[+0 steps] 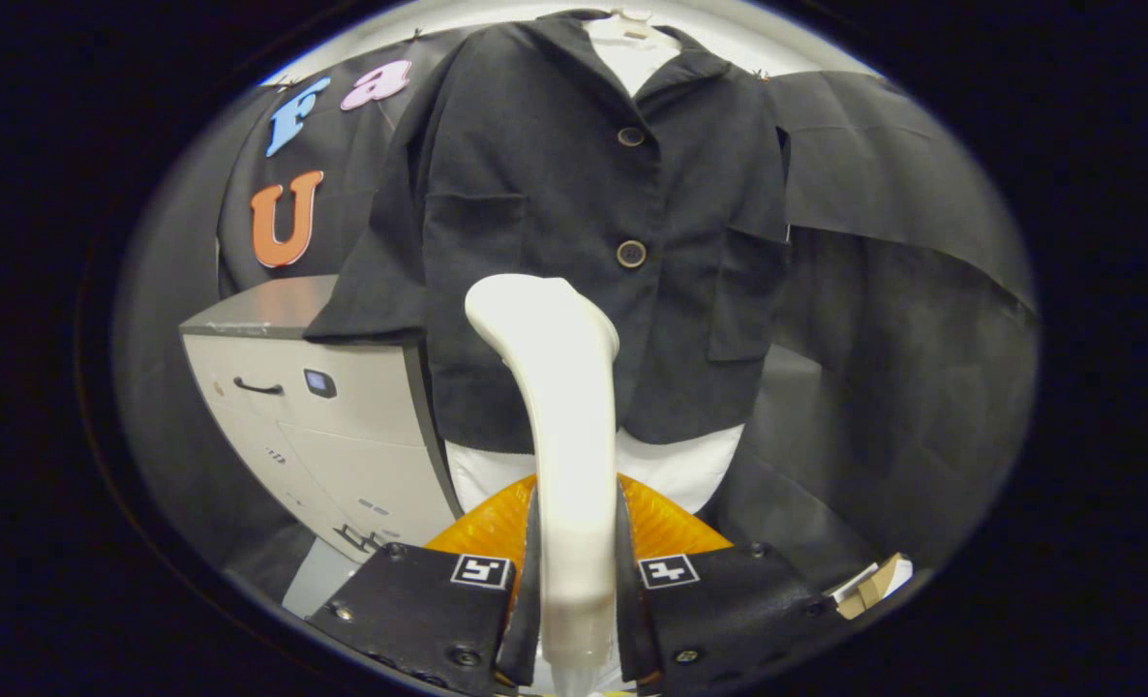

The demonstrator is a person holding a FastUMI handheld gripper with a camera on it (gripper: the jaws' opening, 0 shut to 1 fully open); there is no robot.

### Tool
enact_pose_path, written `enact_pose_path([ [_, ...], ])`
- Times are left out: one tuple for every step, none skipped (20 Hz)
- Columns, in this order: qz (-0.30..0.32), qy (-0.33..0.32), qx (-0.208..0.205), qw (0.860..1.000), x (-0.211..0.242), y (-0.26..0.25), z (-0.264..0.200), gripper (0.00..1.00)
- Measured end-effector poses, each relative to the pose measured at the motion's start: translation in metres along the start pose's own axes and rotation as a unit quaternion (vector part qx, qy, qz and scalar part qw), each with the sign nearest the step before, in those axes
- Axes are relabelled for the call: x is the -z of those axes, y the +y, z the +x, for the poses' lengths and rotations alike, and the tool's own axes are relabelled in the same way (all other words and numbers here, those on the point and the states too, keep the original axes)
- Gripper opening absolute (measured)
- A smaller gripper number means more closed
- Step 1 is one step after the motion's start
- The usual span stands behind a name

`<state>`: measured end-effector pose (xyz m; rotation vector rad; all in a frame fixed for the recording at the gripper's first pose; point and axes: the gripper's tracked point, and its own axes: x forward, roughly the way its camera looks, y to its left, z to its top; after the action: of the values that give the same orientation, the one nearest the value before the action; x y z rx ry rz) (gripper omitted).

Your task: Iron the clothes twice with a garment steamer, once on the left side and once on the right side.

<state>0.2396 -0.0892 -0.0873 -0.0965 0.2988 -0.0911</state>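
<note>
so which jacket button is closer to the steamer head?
The lower button, just above the steamer head held in the tool; the other button sits higher, near the collar.

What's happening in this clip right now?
A handheld gripper is shut on the white handle of a garment steamer, held upright between its fingers. Just beyond the steamer's head hangs a dark short-sleeved jacket on a hanger, over a white garment. The head looks short of the fabric, near the lower button, roughly at the jacket's middle. A grey cabinet stands beside the jacket.
</note>
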Motion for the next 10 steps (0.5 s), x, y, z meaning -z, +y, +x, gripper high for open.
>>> enact_pose_path([
  [0.005,-0.006,-0.001,1.0,-0.005,-0.006,-0.007,0.35],
  [0.01,-0.012,0.0,1.0,-0.011,-0.013,-0.013,0.35],
  [0.016,-0.018,0.002,1.0,-0.017,-0.022,-0.02,0.35],
  [0.021,-0.025,0.004,0.999,-0.024,-0.031,-0.026,0.35],
  [0.027,-0.032,0.006,0.999,-0.032,-0.041,-0.033,0.35],
  [0.031,-0.039,0.008,0.999,-0.041,-0.052,-0.039,0.35],
  [0.037,-0.047,0.009,0.998,-0.05,-0.062,-0.045,0.35],
  [0.042,-0.057,0.011,0.997,-0.061,-0.072,-0.051,0.35],
  [0.047,-0.067,0.014,0.997,-0.072,-0.083,-0.058,0.35],
  [0.052,-0.075,0.015,0.996,-0.083,-0.094,-0.063,0.35],
])
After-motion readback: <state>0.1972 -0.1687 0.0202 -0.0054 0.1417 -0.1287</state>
